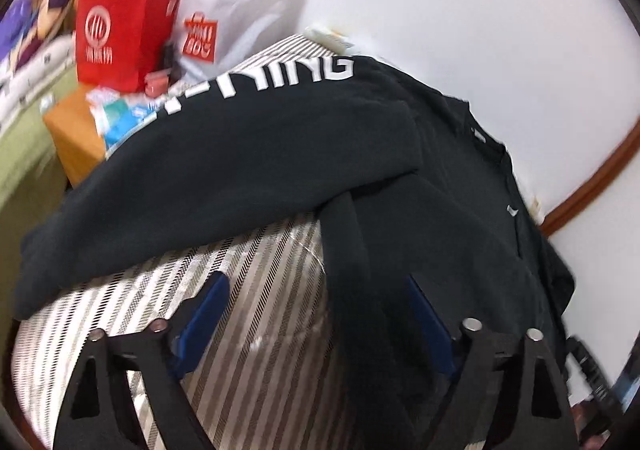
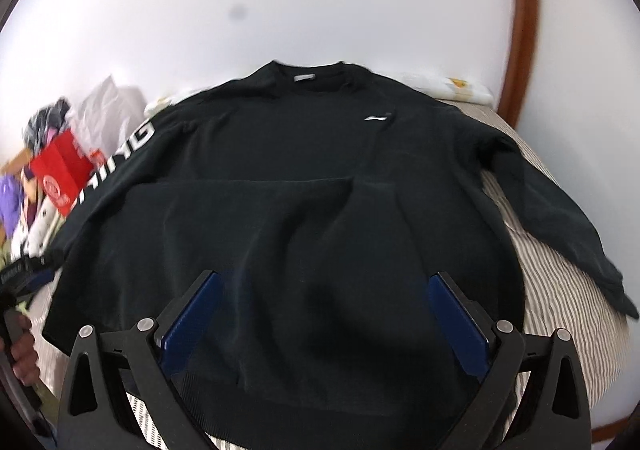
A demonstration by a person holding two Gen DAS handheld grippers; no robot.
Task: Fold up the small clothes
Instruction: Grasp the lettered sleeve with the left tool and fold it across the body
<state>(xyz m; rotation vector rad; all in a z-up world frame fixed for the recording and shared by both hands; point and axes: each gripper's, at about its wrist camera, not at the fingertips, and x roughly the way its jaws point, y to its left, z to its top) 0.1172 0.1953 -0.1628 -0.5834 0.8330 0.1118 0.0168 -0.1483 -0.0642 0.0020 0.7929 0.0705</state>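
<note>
The black sweatshirt (image 2: 280,186) lies face up on the striped bed cover (image 2: 560,314), collar toward the wall, both sleeves spread. From your left: the lettered sleeve (image 1: 224,154) slants across the near-left corner of the cover, and your left gripper (image 1: 316,290) hangs over the hem area, jaws apart, gripping nothing; one blue pad is above bare stripes, the other above a dark fold of cloth. Your right gripper (image 2: 320,290) is likewise unclenched and empty, poised over the lower body of the garment.

I judge the step to be taking hold of the hem or a side to start the first fold. Bring each pair of pads down so that one edge of cloth sits well between them, not a bunched ridge, and flatten the crease running down the middle before you lift.

The left wrist view alone shows the clutter beside the bed: a red bag (image 1: 120,34), a white bag (image 1: 240,10) and a box (image 1: 76,130). The right wrist view alone shows the collar (image 2: 308,70), the chest logo (image 2: 376,117) and the plain sleeve (image 2: 568,218) trailing over the far edge.
</note>
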